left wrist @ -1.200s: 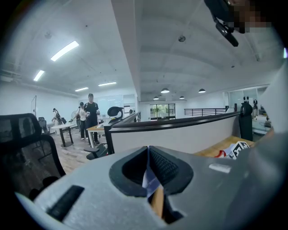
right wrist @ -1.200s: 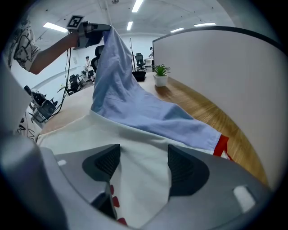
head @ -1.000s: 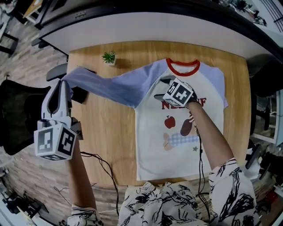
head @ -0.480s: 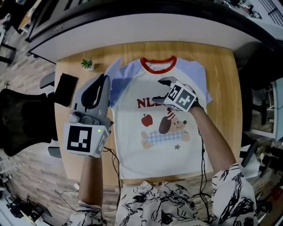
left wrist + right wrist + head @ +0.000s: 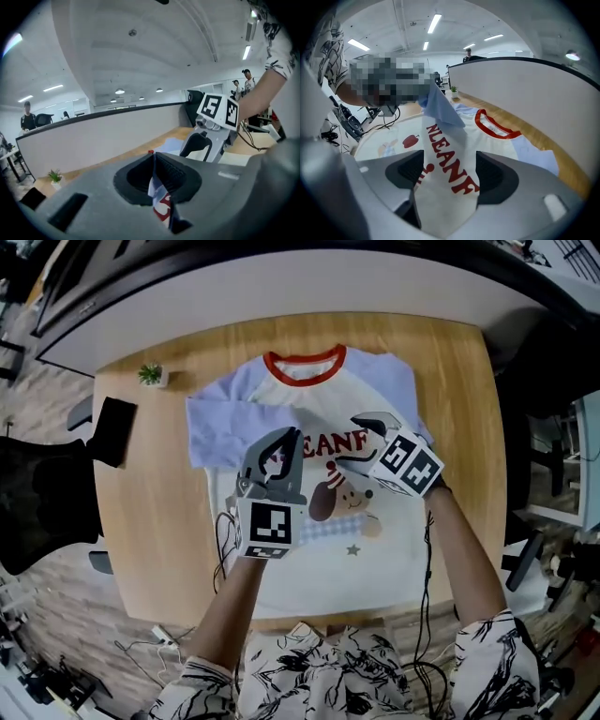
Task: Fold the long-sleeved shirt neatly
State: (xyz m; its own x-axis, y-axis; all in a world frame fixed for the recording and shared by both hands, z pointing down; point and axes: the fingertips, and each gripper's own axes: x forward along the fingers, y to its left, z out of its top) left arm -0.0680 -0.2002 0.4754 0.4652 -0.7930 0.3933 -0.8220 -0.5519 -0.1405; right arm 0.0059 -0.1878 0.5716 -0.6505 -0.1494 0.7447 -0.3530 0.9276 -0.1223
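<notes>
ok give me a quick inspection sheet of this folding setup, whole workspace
surface: wooden table, shirt covers its middle
job's things: long-sleeved shirt lying flat, print up; one blue sleeve drawn across the chest
clutter: small potted plant; flat black item, both near the left edge
grippers: left hand-held gripper shut on the sleeve's cuff; right hand-held gripper open over the print
cables: black cable on the table by the shirt's edge
surroundings: white curved partition; black chair

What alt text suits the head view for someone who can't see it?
A white and blue shirt lies face up on a wooden table. The left hand-held gripper is shut on the end of one sleeve, held over the chest print. The right hand-held gripper hovers open beside it.
</notes>
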